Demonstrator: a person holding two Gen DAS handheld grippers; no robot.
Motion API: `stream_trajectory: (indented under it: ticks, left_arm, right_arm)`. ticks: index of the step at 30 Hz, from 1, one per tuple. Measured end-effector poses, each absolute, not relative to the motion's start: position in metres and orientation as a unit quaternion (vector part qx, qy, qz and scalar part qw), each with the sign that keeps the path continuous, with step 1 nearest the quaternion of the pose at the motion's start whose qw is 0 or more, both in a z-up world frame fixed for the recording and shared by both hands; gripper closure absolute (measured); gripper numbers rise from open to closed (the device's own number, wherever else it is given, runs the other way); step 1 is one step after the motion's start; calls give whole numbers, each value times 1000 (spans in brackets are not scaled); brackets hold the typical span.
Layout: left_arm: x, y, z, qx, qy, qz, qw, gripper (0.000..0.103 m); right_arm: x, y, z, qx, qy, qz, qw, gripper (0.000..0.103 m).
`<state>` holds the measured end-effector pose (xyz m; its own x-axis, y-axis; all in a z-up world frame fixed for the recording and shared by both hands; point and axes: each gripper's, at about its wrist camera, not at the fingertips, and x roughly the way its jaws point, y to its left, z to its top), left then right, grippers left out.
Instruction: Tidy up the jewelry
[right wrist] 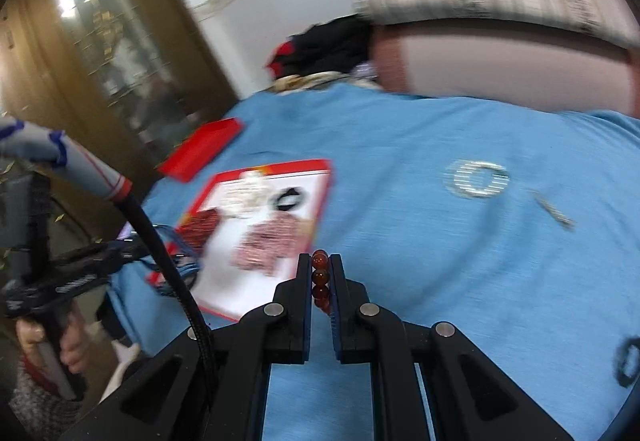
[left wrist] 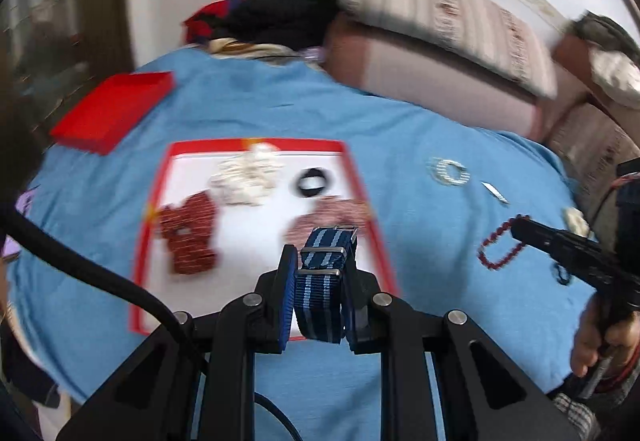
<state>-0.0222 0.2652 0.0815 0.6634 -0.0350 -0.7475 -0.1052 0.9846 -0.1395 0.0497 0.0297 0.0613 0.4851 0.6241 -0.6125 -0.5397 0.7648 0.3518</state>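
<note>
My left gripper (left wrist: 320,255) is shut on a navy watch strap with light blue stripes (left wrist: 322,281) and holds it over the near edge of the red-rimmed white tray (left wrist: 362,177). In the tray lie a dark red beaded piece (left wrist: 190,237), a white pearl pile (left wrist: 248,175), a black ring (left wrist: 310,183) and a pink-red beaded piece (left wrist: 328,217). My right gripper (right wrist: 320,259) is shut on a red bead bracelet (right wrist: 320,279), just right of the tray (right wrist: 320,177). From the left wrist view the bracelet (left wrist: 500,247) hangs from the right gripper (left wrist: 520,227) over the blue cloth.
A red lid (left wrist: 112,113) lies far left of the tray. On the blue cloth (right wrist: 420,261) to the right rest a silver bangle (right wrist: 478,179), a silver clip (right wrist: 554,215) and a dark ring (right wrist: 628,361). Cushions (left wrist: 440,41) and piled clothes (left wrist: 272,21) line the back.
</note>
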Motion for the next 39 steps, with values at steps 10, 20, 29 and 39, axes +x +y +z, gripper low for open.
stream_trajectory:
  ticks: [10, 20, 29, 39]
  left_arm:
    - [-20, 322, 29, -126, 445, 76, 884, 84]
    - [-10, 348, 10, -136, 449, 106, 877, 84]
    - [-1, 366, -9, -148, 461, 144, 863, 84]
    - [-16, 346, 22, -145, 435, 129, 879, 47]
  right_arm:
    - [57, 150, 13, 44, 439, 421, 792, 94]
    - [65, 173, -25, 9, 468, 400, 788, 94]
    - [65, 163, -29, -31, 460, 375, 804, 92]
    - [51, 152, -9, -37, 429, 374, 821, 49]
